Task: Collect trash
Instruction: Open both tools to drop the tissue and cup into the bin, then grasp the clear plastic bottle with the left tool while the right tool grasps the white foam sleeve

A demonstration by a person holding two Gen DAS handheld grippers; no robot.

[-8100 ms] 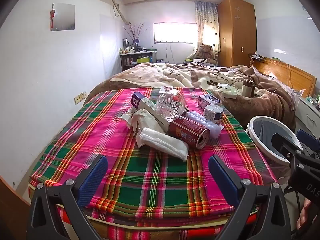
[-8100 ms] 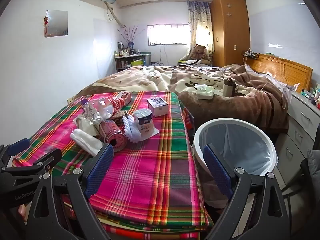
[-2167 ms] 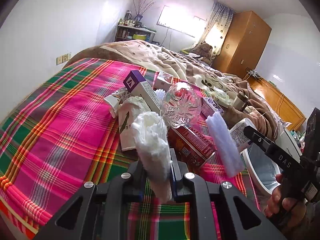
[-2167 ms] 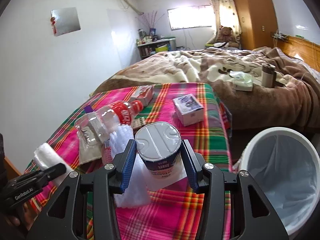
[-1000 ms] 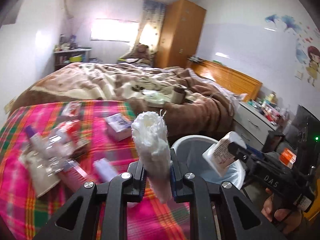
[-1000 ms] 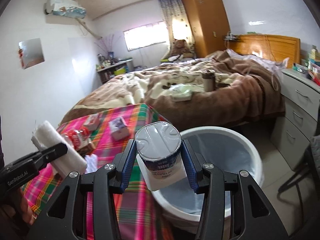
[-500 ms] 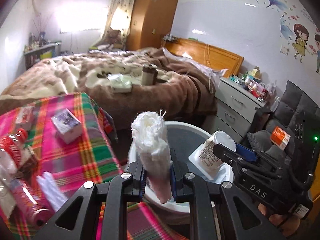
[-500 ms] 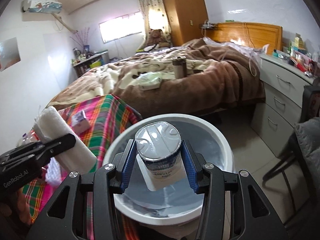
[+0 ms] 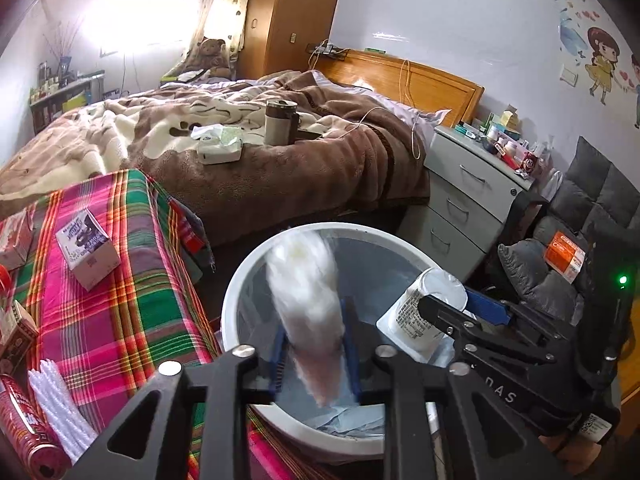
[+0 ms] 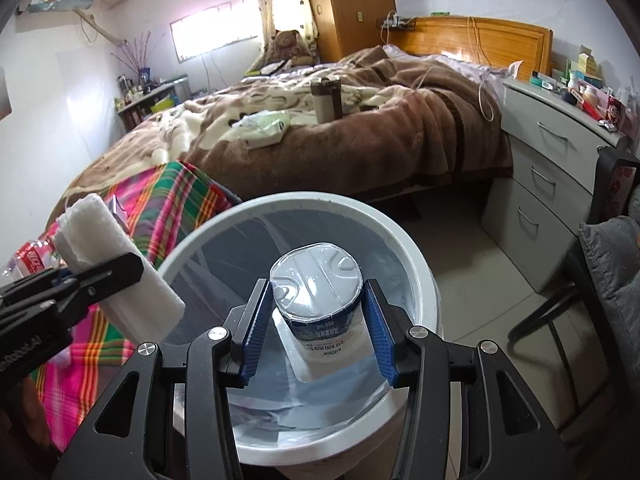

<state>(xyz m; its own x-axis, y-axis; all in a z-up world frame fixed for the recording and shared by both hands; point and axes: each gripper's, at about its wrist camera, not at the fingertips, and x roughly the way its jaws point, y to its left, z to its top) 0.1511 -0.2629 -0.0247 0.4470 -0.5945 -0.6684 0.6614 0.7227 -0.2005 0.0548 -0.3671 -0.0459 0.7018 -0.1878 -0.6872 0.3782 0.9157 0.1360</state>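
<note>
Bedroom scene: a plaid-covered counter (image 9: 120, 300) stands at the foot of a bed, with a white bin (image 9: 230, 308) just beside its edge.

Nearest in the left view, the left tongs (image 9: 314, 356) are over the mouth of the bin. Their jaws have just been opening, and a white paper roll (image 9: 308, 300) stands between them, motion-blurred, with a sliver of gap showing at each blue pad; the roll is above the bin's liner.

In the right view the right tongs (image 10: 316, 328) are clamped on a foil-lidded cup (image 10: 316, 280), one pad on each side. The cup is upright and held over the open bin, not yet in it. A person's hand is partly seen under each tool.

On the counter lie a red can (image 9: 24, 432) and a white bundle (image 9: 60, 412) at the near edge, and a small box (image 9: 88, 252) further back.

Beyond is the bed (image 9: 280, 184) under a brown blanket, with a flask (image 9: 280, 120) standing on it and a tissue pack (image 9: 220, 144) just beside that. A grey nightstand (image 9: 460, 200) is to the right, and a wooden wardrobe (image 9: 288, 16) stands against the far wall.
</note>
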